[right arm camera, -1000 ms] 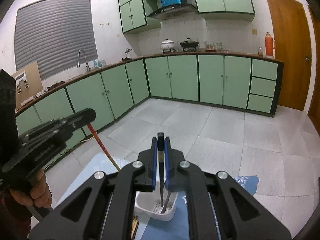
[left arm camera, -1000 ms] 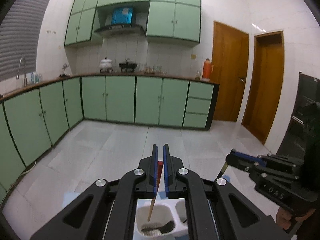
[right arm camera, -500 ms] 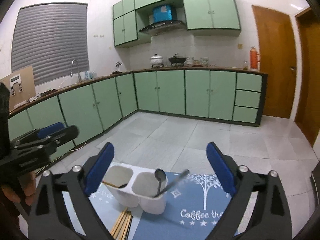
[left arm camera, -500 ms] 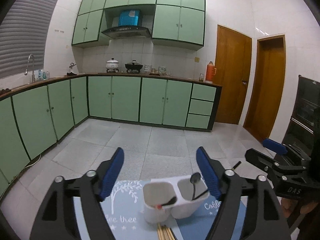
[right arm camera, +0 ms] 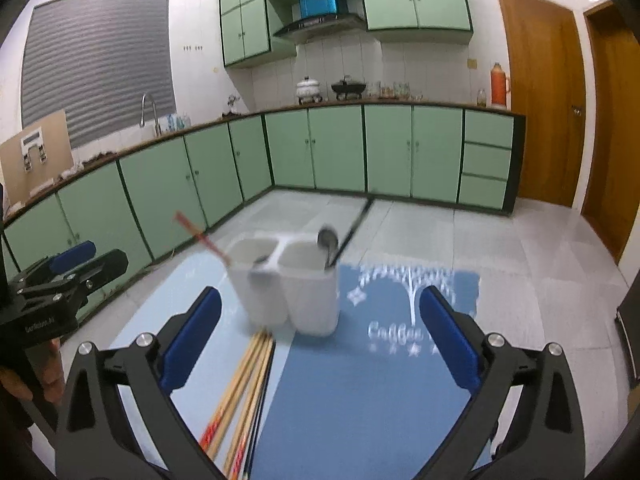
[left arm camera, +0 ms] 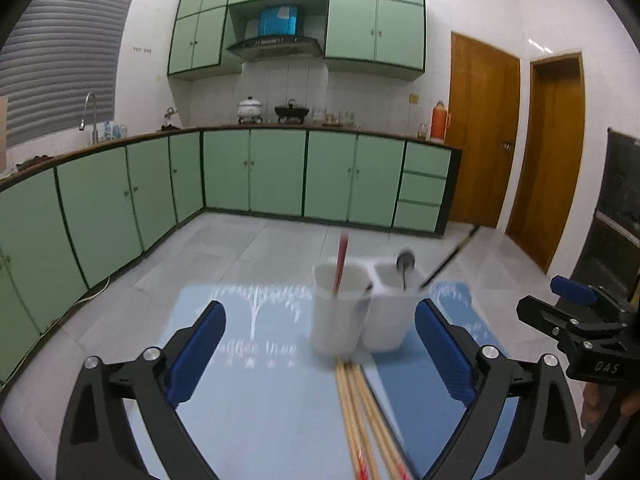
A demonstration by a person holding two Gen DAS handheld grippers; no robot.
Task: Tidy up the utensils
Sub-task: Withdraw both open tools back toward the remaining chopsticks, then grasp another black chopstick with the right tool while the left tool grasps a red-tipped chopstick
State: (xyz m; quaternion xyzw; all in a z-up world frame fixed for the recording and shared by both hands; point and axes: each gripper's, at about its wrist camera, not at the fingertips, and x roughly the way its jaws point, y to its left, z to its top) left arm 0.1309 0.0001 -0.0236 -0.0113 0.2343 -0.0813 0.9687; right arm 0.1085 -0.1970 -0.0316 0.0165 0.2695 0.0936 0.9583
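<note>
Now both grippers hang with fingers spread and empty, the left gripper (left arm camera: 320,354) still widening. The loose chopsticks (left arm camera: 362,412) lie on the blue mat (left arm camera: 248,380) before the white two-cup holder (left arm camera: 356,308), long axis pointing toward it, between the left fingers; they sit beside the right gripper (right arm camera: 320,340)'s left finger.

Both grippers let go and pull back
Left gripper (left arm camera: 320,344) and right gripper (right arm camera: 320,336) jaws opening; chopstick (left arm camera: 341,264) and black utensil (right arm camera: 352,228) now stand in the holder (left arm camera: 360,312).
</note>
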